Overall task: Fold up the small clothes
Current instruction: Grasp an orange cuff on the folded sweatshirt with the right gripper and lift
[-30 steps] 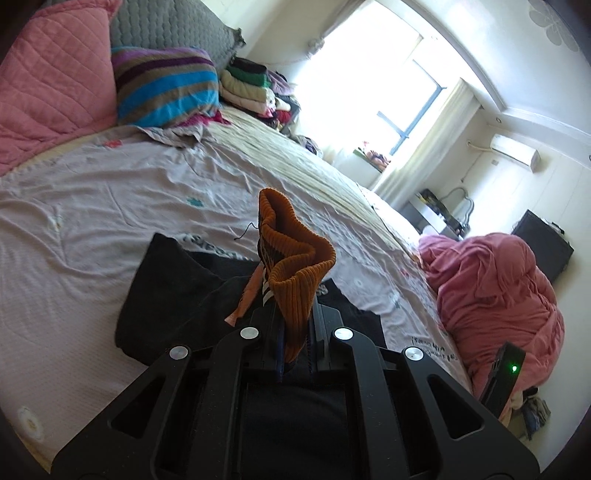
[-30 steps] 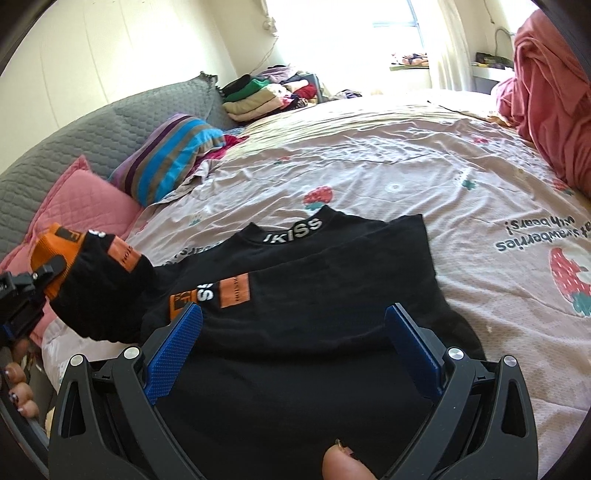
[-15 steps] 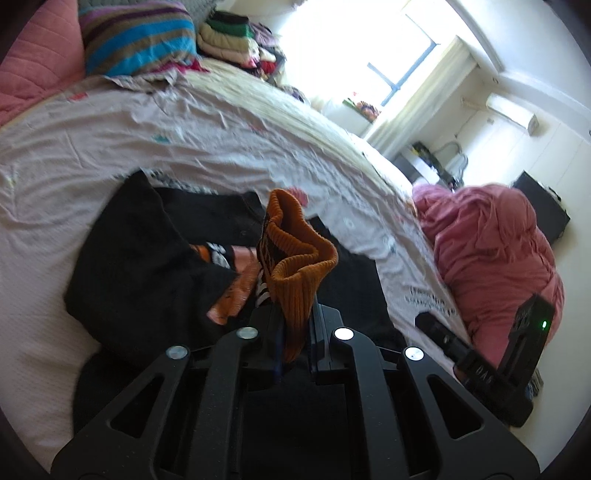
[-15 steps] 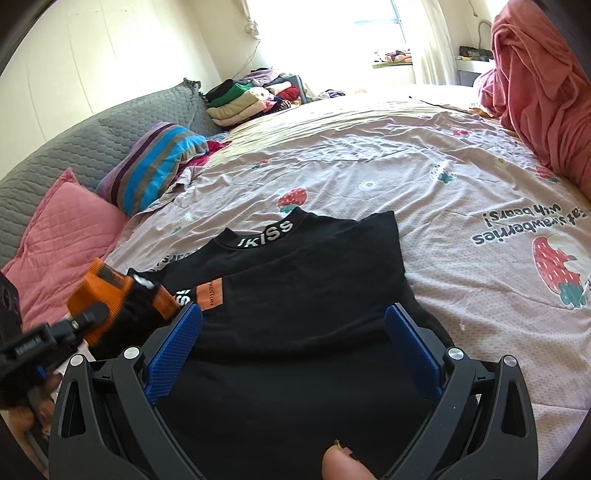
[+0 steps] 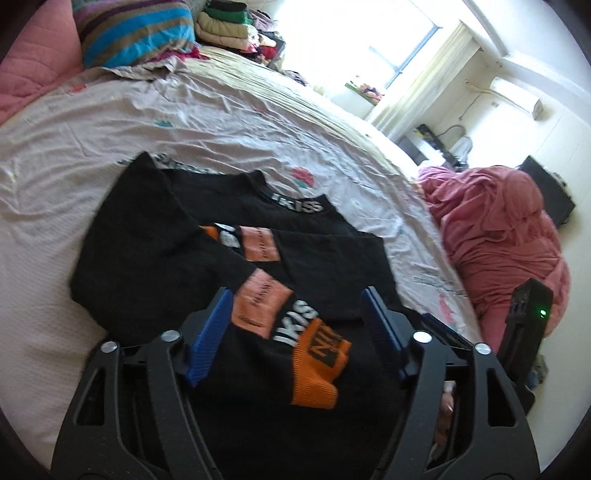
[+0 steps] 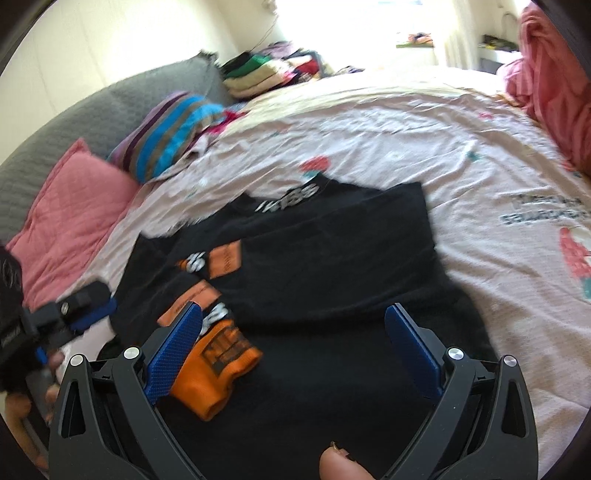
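Observation:
A black sweater (image 5: 155,251) with orange patches and white "IKISS" lettering lies flat on the bed. Its left sleeve is folded across the body, and the orange cuff (image 5: 317,365) rests on the black front. My left gripper (image 5: 295,317) is open and empty, just above the sleeve and cuff. In the right wrist view the sweater (image 6: 332,251) fills the middle and the orange cuff (image 6: 218,365) lies beside the left finger. My right gripper (image 6: 295,332) is open and empty over the sweater's lower part. The left gripper (image 6: 85,306) shows at the left edge there.
The pink bed sheet (image 5: 55,155) with strawberry prints surrounds the sweater. A striped pillow (image 5: 136,33), a pink pillow (image 6: 70,206) and a stack of folded clothes (image 6: 258,74) lie at the head. A red-pink blanket heap (image 5: 502,229) is on the right.
My left gripper carried the orange cuff across the sweater, opened and let it go; the sleeve now lies folded over the body. My right gripper stayed open above the hem.

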